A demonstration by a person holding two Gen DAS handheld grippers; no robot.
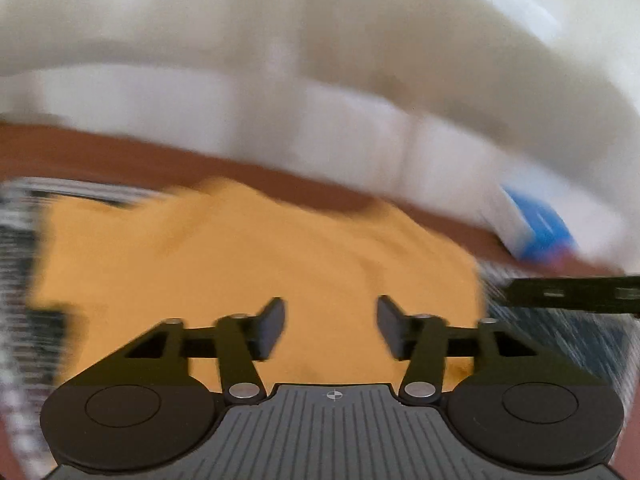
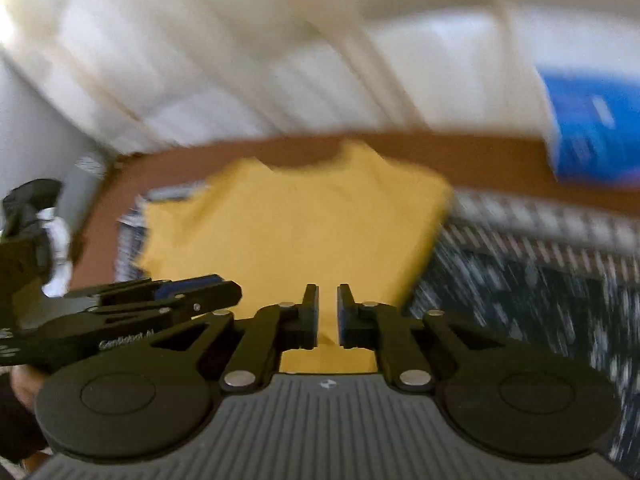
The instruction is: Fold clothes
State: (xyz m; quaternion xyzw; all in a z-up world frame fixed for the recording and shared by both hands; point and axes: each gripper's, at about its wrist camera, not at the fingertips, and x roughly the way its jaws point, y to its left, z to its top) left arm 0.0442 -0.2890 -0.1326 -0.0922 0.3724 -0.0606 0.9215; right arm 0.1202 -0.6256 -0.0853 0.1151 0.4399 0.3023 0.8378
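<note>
Mid-frame, yellow shirt (image 2: pixel 296 224) lies folded — left gripper (image 1: pixel 331 326) spread, right gripper (image 2: pixel 328 312) nearly pressed together, both empty; next fold needs a fresh hem pinch

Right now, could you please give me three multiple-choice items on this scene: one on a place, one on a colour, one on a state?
1. The garment lies on:
A. a patterned cloth
B. a chair
C. a basket

2. The garment is:
A. green
B. yellow
C. red

3. The left gripper is:
A. clamped on fabric
B. out of view
C. open, holding nothing

Answers: 1 A, the dark patterned cloth shows on both sides of it; 2 B, it is plain yellow; 3 C, a wide empty gap shows between its fingers.
</note>
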